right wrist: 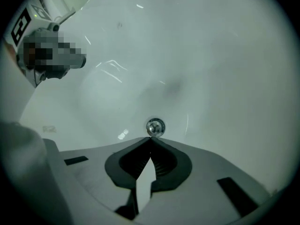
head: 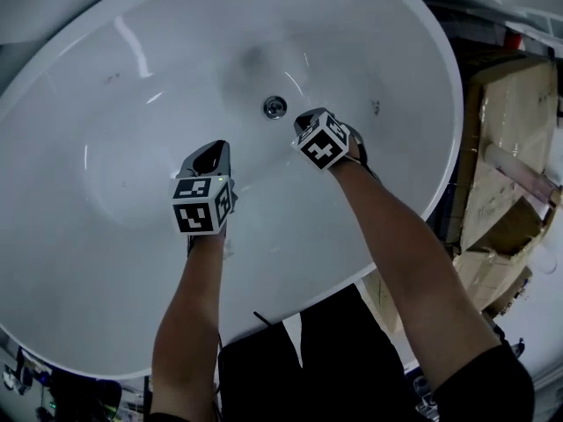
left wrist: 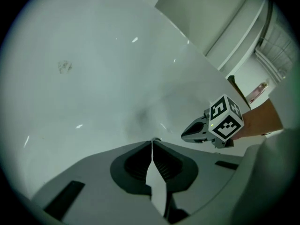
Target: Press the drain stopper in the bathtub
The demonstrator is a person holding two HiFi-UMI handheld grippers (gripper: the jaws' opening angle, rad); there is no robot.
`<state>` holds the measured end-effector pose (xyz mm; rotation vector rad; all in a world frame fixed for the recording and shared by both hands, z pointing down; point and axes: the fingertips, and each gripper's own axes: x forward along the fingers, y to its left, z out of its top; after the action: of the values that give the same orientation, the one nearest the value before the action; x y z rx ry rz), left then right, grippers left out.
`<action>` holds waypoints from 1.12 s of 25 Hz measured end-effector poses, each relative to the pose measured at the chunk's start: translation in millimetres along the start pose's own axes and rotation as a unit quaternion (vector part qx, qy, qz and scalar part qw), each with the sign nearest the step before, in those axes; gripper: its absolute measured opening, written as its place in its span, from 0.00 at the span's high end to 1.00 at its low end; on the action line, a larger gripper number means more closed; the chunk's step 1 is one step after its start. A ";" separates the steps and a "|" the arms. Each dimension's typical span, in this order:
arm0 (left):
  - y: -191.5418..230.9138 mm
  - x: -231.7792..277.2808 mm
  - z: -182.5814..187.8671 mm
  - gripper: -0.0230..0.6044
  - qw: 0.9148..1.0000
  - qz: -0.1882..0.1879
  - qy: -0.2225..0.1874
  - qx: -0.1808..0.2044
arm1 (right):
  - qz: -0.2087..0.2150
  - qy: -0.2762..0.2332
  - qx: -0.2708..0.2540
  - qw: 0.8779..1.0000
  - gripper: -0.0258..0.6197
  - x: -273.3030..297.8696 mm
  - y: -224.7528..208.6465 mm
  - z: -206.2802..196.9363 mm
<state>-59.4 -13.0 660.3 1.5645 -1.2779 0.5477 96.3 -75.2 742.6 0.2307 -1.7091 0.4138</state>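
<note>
Holding right gripper (head: 304,121) closed and empty as a blunt presser beside centre-frame drain stopper (head: 275,106); left gripper (head: 209,156) likewise closed, idle.

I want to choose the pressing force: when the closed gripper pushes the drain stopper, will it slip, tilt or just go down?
The drain stopper is a small, shiny metal disc, so the shut tip of the right gripper may slip off unless centred. It is set in the bathtub floor, so it probably sinks straight rather than tips.
</note>
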 end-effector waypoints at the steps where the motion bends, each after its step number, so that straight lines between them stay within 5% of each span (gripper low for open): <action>1: -8.6 -16.7 3.6 0.92 1.000 -0.002 0.001 0.008 | 0.003 -0.008 0.008 1.000 0.94 -16.8 7.6 0.9; 6: -41.6 -99.0 26.1 0.92 0.997 -0.003 0.020 0.069 | 0.025 -0.089 0.088 0.992 0.94 -92.8 51.3 14.5; 10: -69.6 -176.4 60.6 0.92 0.996 -0.009 -0.006 0.089 | 0.038 -0.195 0.236 0.951 0.94 -174.4 79.1 31.4; 14: -89.9 -251.4 83.0 0.92 0.995 -0.007 -0.036 0.095 | 0.017 -0.239 0.164 0.957 0.94 -265.5 126.6 58.6; 19: -124.5 -339.3 86.8 0.92 0.994 -0.014 -0.060 0.088 | 0.009 -0.304 0.154 0.940 0.94 -377.1 174.5 84.4; 22: -153.1 -395.0 84.4 0.92 0.991 -0.031 -0.074 0.108 | -0.008 -0.334 0.171 0.927 0.94 -445.6 198.3 77.7; 28: -195.5 -482.0 107.1 0.92 0.978 -0.075 -0.150 0.121 | -0.034 -0.358 0.094 0.929 0.94 -567.0 249.6 59.0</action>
<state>-69.9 100.6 141.6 1.9889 -1.3372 0.3905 50.8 85.3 143.0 0.6392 -2.3673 0.4755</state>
